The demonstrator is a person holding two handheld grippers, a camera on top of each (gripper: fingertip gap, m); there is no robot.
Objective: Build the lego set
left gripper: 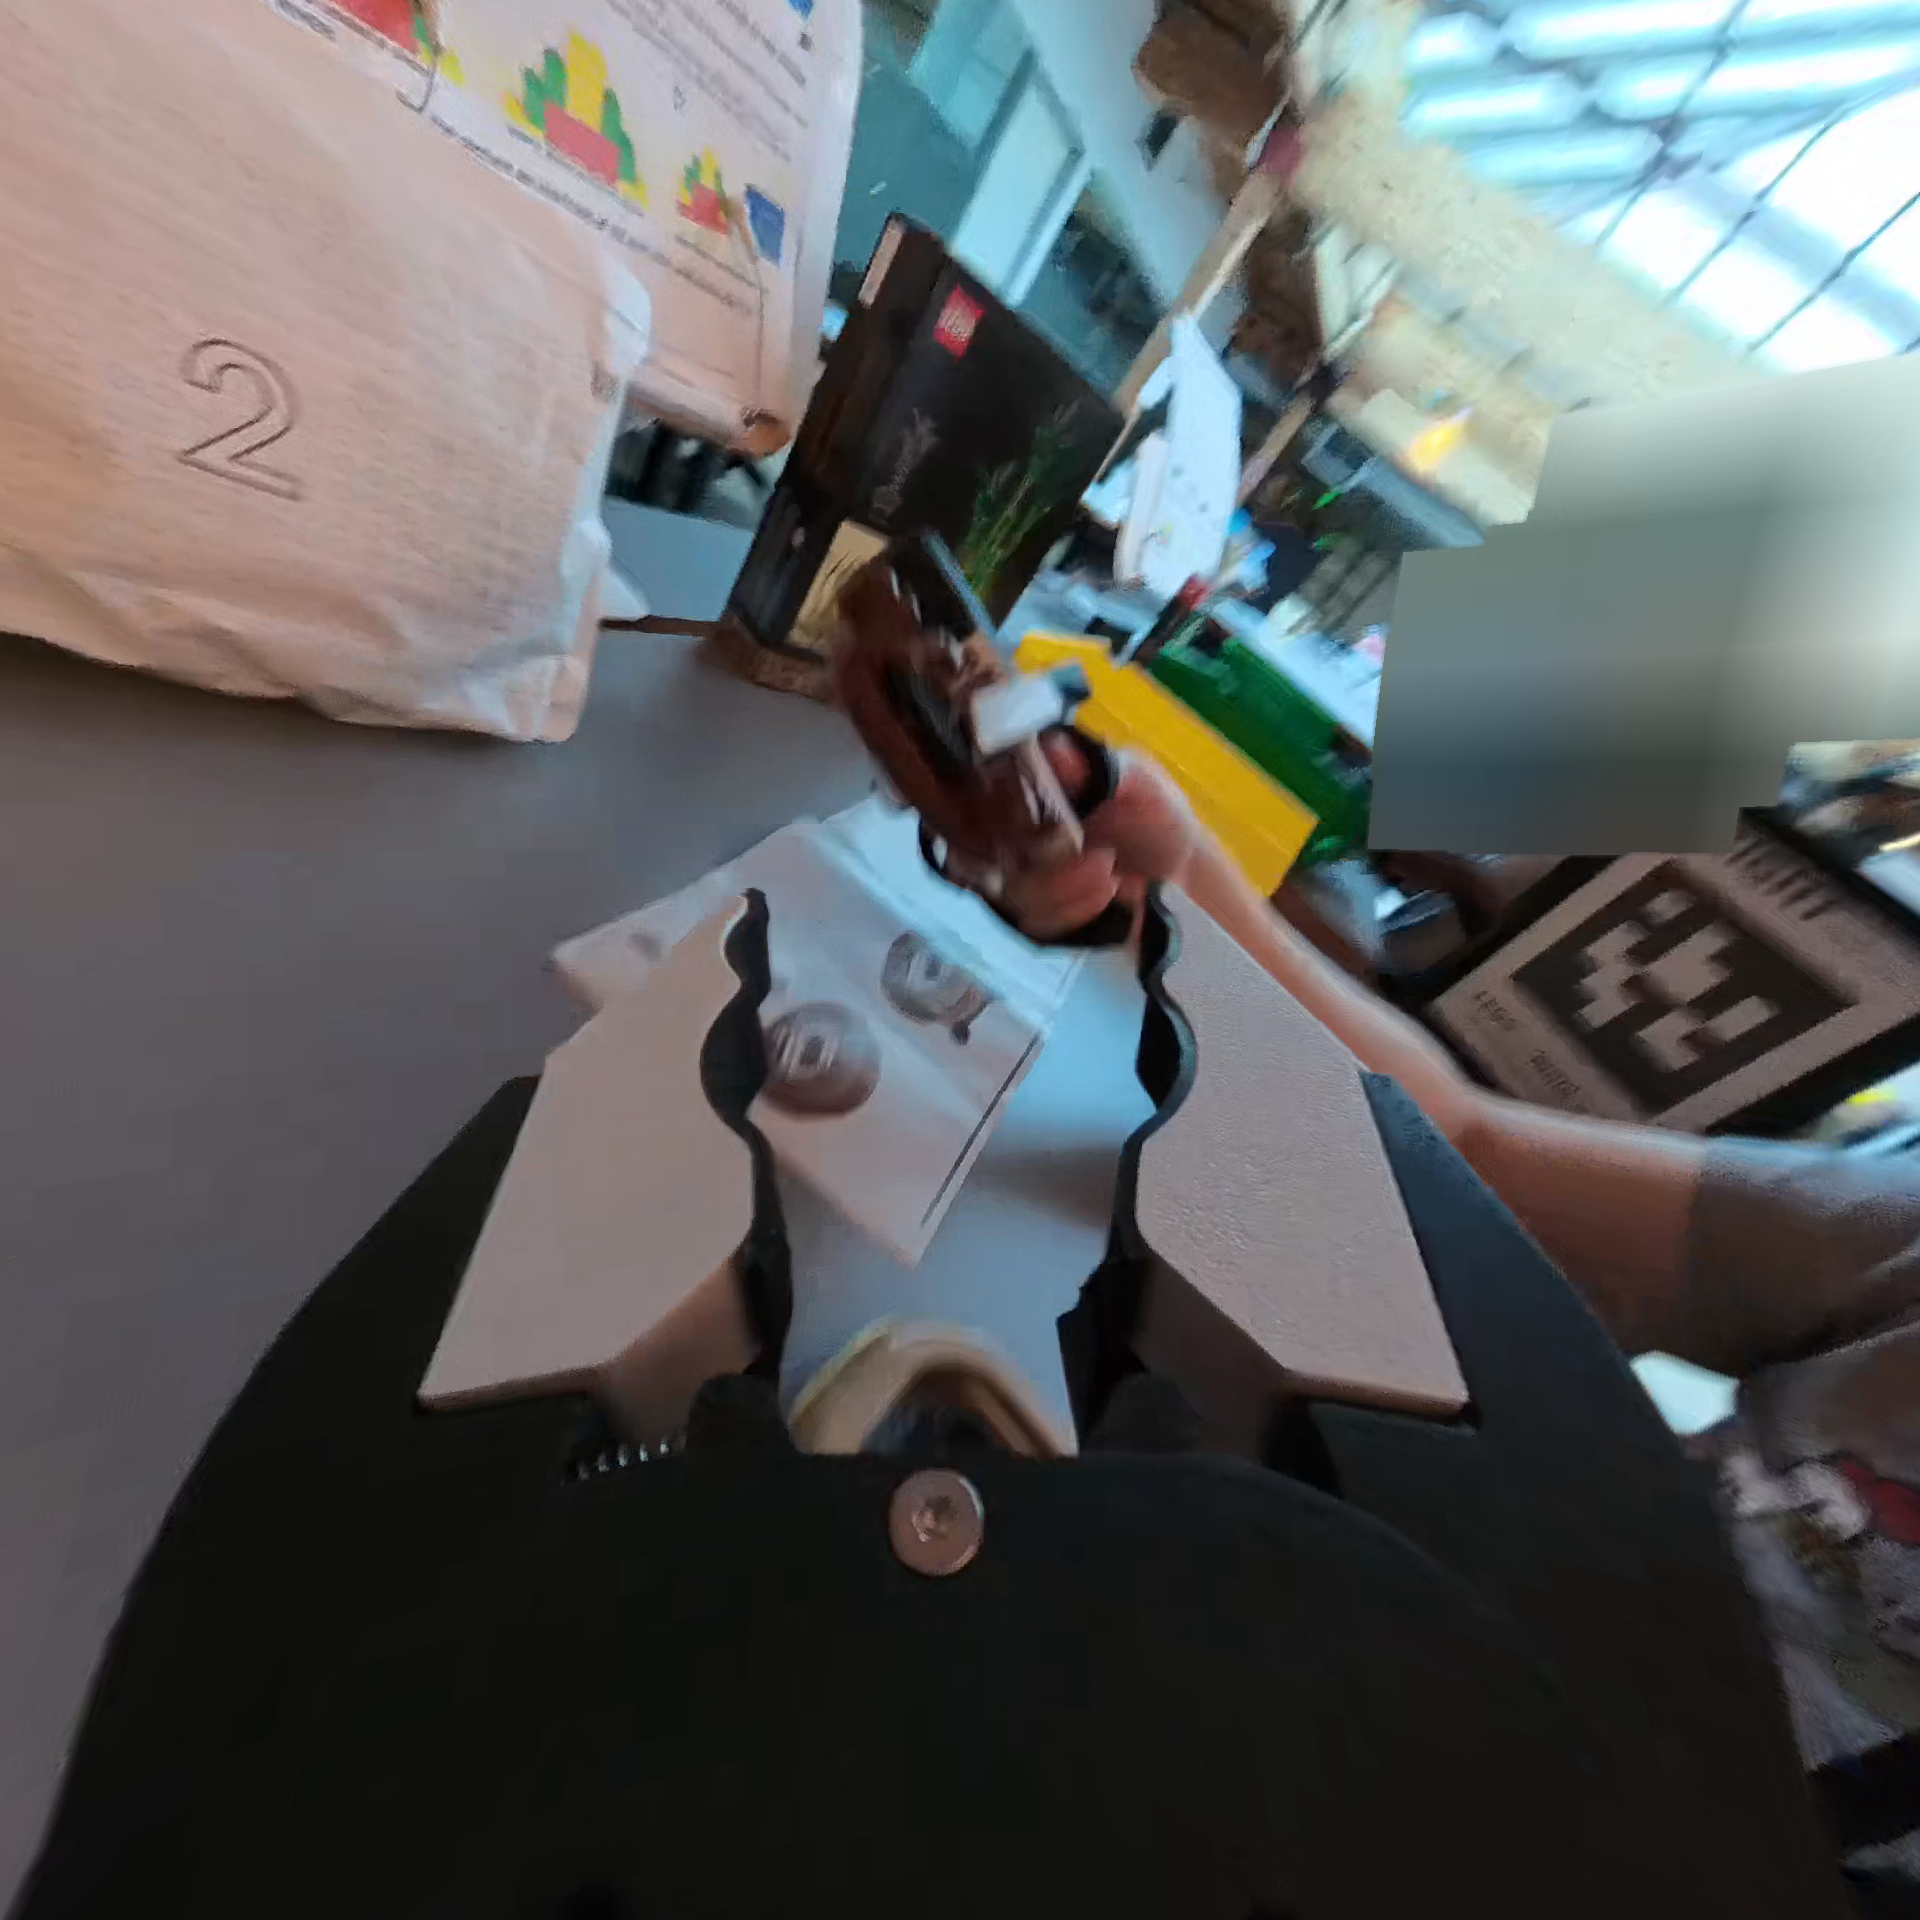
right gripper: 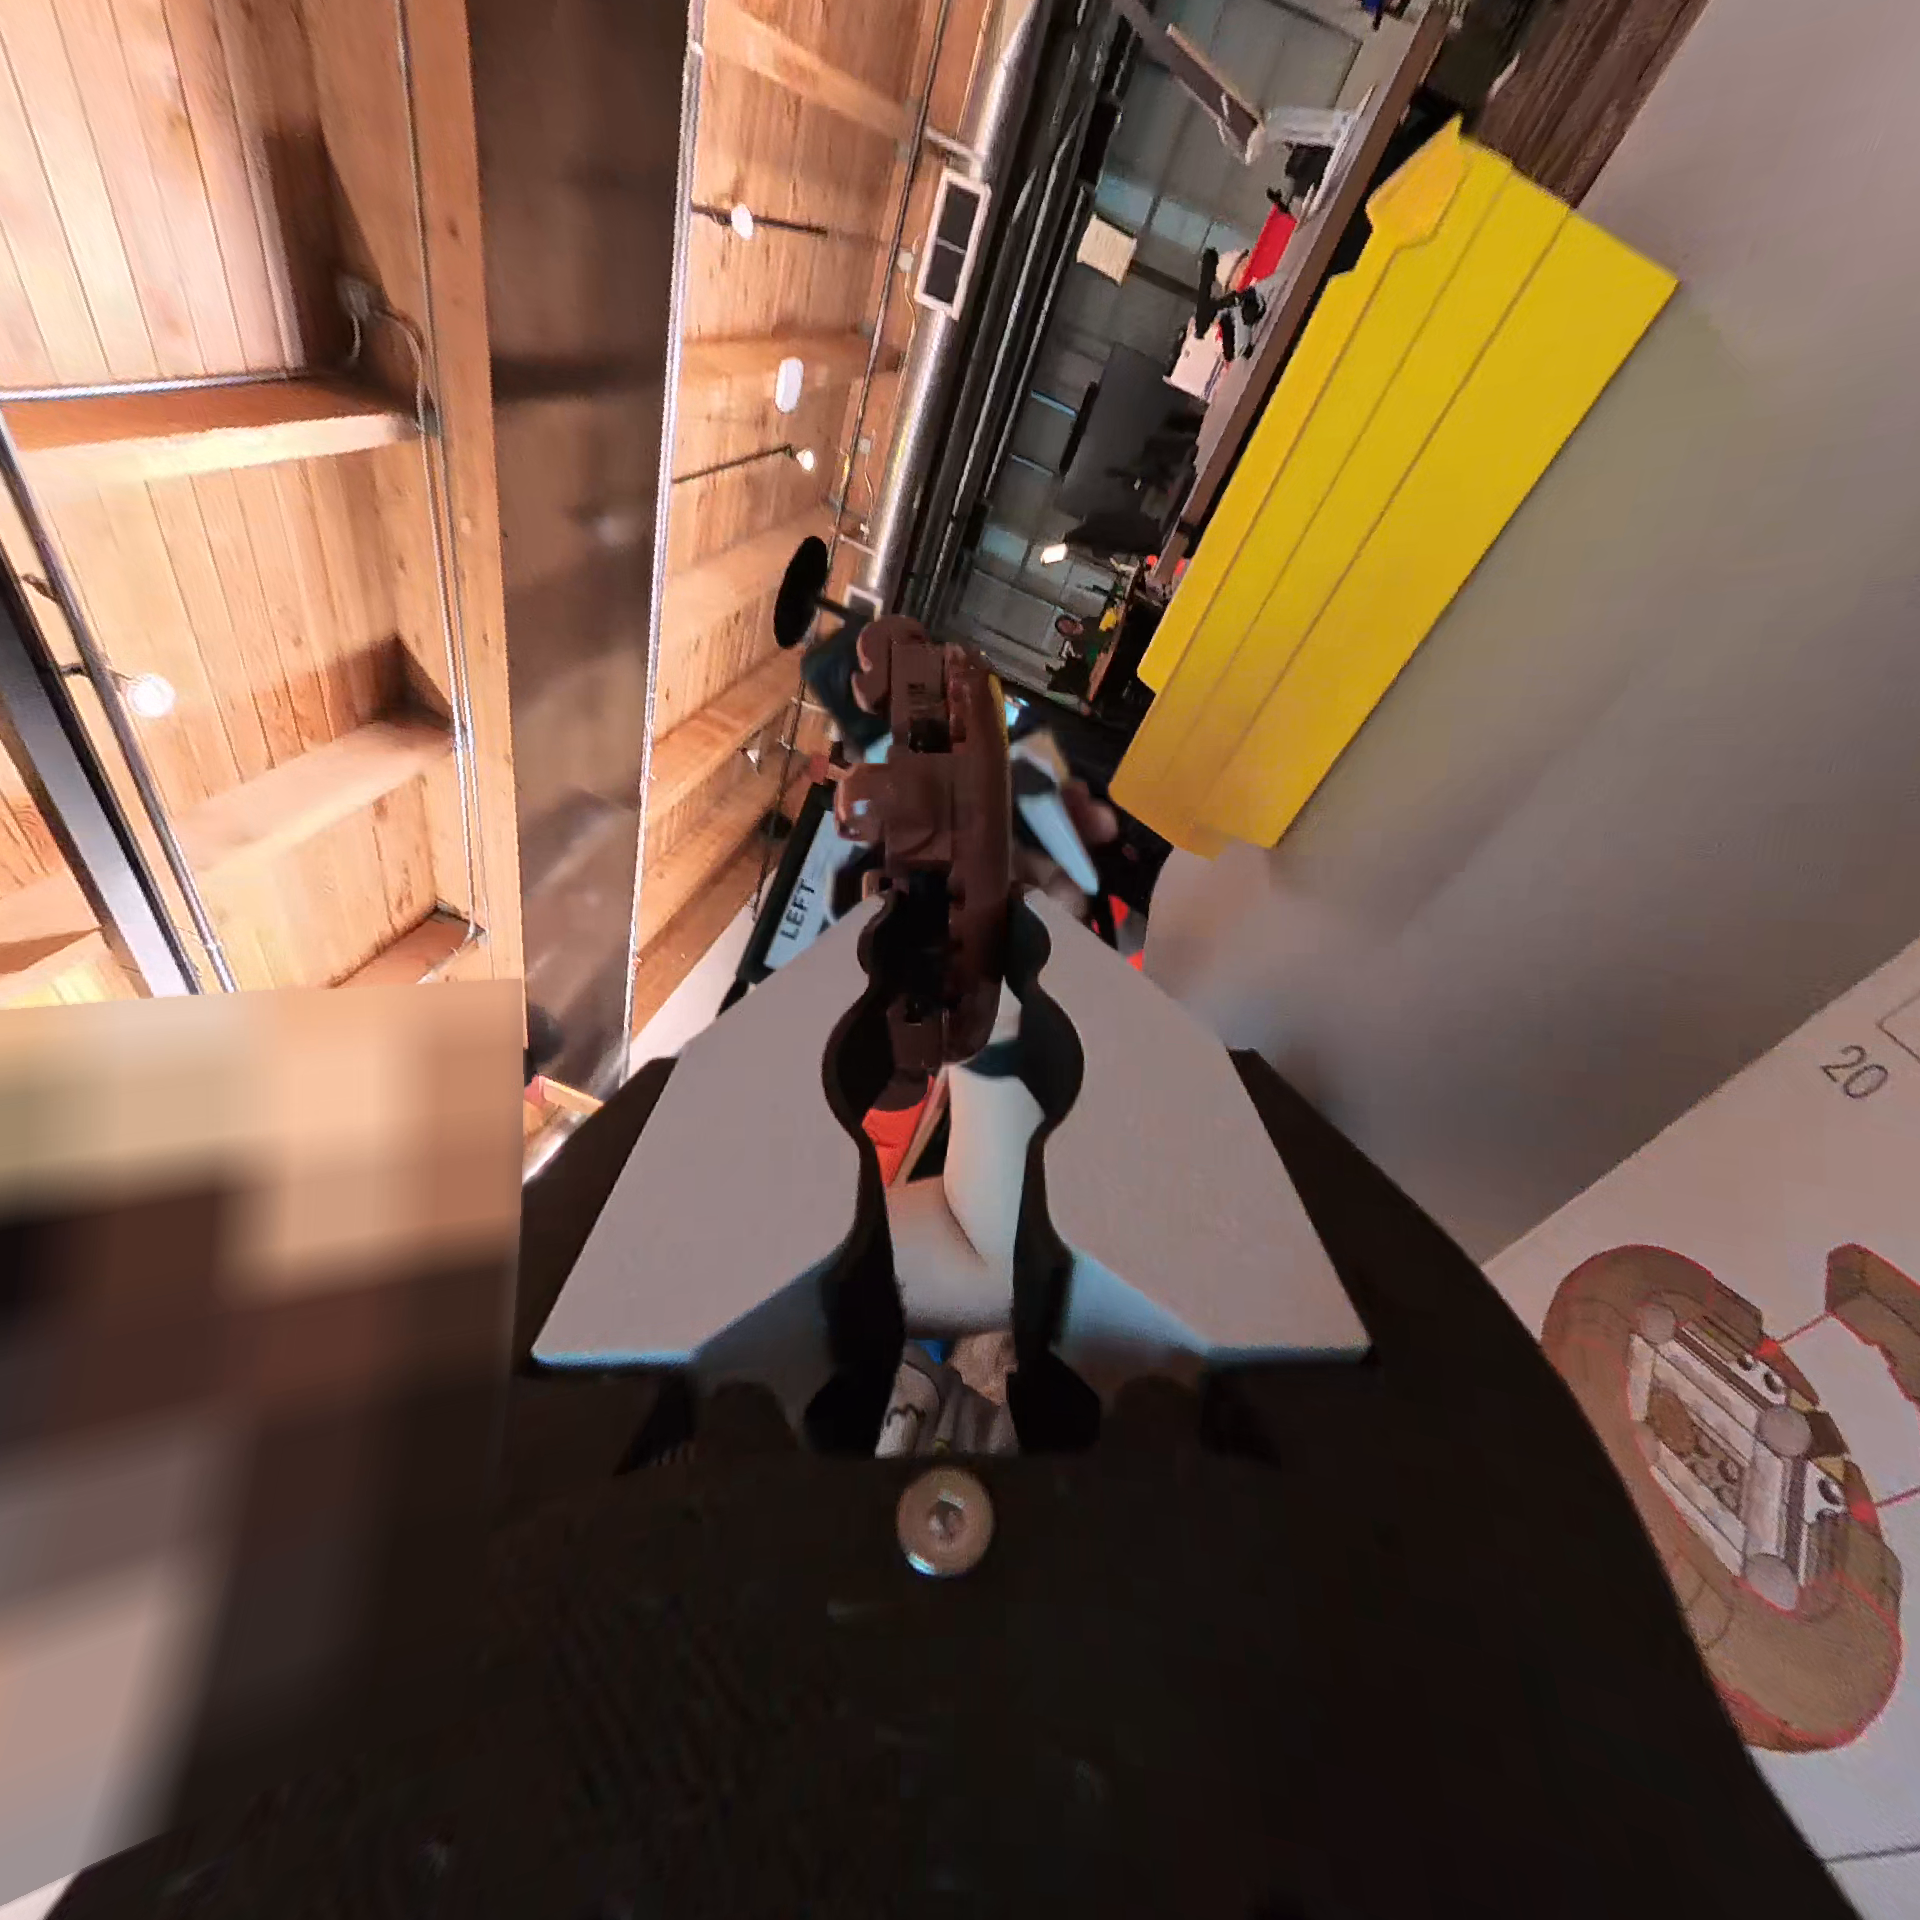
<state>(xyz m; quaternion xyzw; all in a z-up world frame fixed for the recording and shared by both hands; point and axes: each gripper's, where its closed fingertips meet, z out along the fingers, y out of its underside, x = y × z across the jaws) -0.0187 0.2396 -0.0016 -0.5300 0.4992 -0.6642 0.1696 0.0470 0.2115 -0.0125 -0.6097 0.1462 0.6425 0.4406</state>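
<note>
My right gripper point(right gripper: 951, 925) is shut on a brown lego assembly point(right gripper: 930, 790) and holds it up in the air, edge-on to the right wrist view, which tilts up toward a wooden ceiling. The assembly also shows, blurred, in the left wrist view point(left gripper: 920, 727), raised above the table just beyond the fingertips, with a hand point(left gripper: 1091, 873) under it. My left gripper point(left gripper: 951, 935) is open and empty, its jaws wide apart over the open instruction booklet point(left gripper: 883, 1039). The booklet's page with a drawing of the brown build shows at the lower right of the right wrist view point(right gripper: 1714, 1475).
A paper bag point(left gripper: 260, 416) lies on the grey table point(left gripper: 260, 935) at the left. The dark lego box point(left gripper: 914, 447) stands at the back. A yellow tray point(left gripper: 1195, 769) point(right gripper: 1392, 499) and a green one point(left gripper: 1268, 707) lie beyond. A box with a black-and-white marker point(left gripper: 1662, 997) is at the right. The tips of one gripper are about 8 centimetres away from the tips of the other.
</note>
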